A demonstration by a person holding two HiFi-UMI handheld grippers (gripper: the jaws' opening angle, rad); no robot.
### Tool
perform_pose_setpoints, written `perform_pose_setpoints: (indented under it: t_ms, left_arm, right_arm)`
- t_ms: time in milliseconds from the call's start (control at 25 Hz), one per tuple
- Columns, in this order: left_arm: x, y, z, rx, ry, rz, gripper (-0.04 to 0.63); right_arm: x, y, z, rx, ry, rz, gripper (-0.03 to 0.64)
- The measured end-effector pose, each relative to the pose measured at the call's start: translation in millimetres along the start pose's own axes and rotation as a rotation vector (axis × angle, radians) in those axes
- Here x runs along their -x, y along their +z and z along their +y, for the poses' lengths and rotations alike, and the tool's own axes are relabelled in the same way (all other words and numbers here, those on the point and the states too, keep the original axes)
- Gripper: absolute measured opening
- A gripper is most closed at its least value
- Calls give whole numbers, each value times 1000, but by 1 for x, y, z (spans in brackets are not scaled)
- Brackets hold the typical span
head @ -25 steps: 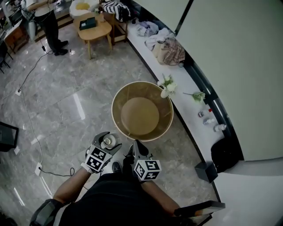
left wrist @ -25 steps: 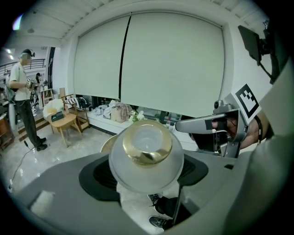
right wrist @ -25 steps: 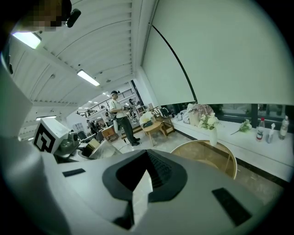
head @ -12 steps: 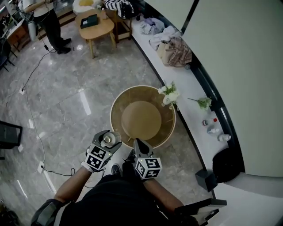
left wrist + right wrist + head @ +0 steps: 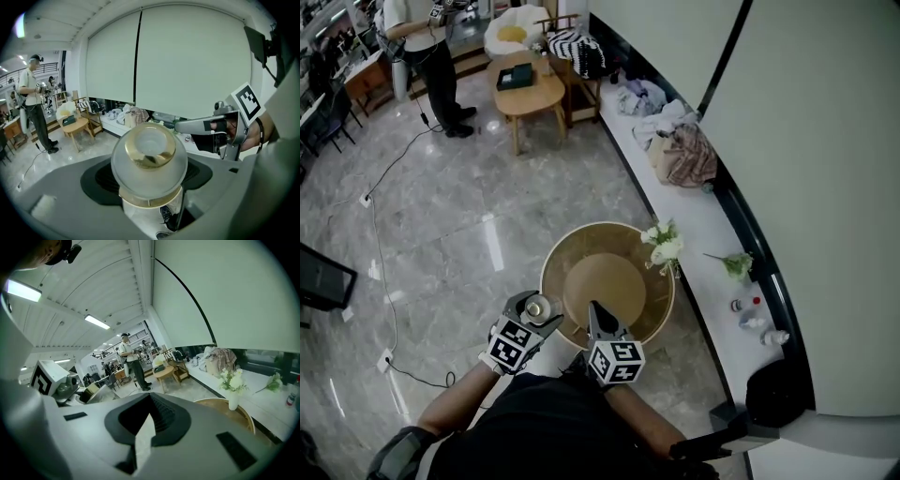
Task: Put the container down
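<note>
Container: I have a frosted glass jar (image 5: 150, 157), with a gold ring round its top and a gold band under its bulbous upper part.
Where it is: in the air over the floor (image 5: 441, 234), just off the near left edge of the round wooden table (image 5: 558, 267) and not touching it.
Long axis: close to vertical. The gold-ringed top faces up at the head camera and leans slightly back toward the left gripper's camera.
Contents of the jar: I cannot tell. Only pale frosted glass and an amber glint show inside the ring.
Left gripper (image 5: 532, 309): closed on the jar's lower body, which sits deep between the jaws.
Right gripper (image 5: 595, 314): jaws together with nothing between them, tip over the table's near edge, just beside the left one.
Table: a raised rim rings a flat tan floor.
On the table: a small white vase of white flowers (image 5: 664, 246) at the far right edge.
</note>
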State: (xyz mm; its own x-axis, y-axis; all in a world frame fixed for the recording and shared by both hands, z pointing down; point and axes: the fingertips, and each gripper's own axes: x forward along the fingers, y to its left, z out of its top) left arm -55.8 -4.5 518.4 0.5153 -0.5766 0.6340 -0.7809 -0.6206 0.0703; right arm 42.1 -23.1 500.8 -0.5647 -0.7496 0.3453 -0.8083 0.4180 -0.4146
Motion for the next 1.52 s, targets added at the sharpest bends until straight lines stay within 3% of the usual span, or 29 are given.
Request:
perform_pose_setpoints:
  t_ms: [520, 1040, 1360, 1520]
  left_arm:
    - [-4, 22, 31, 1, 66, -21, 339]
    - [-60, 38, 84, -70, -57, 28, 338]
    - [-115, 51, 142, -247, -116, 83, 339]
    - [-149, 49, 173, -262, -146, 108, 338]
  right_arm:
    - [-19, 39, -10, 23, 17, -59, 2]
    - [-66, 55, -41, -26, -133, -65, 2]
    - [-116, 64, -63, -68, -248, -50, 2]
    - [-132, 59, -76, -79, -309, -31, 2]
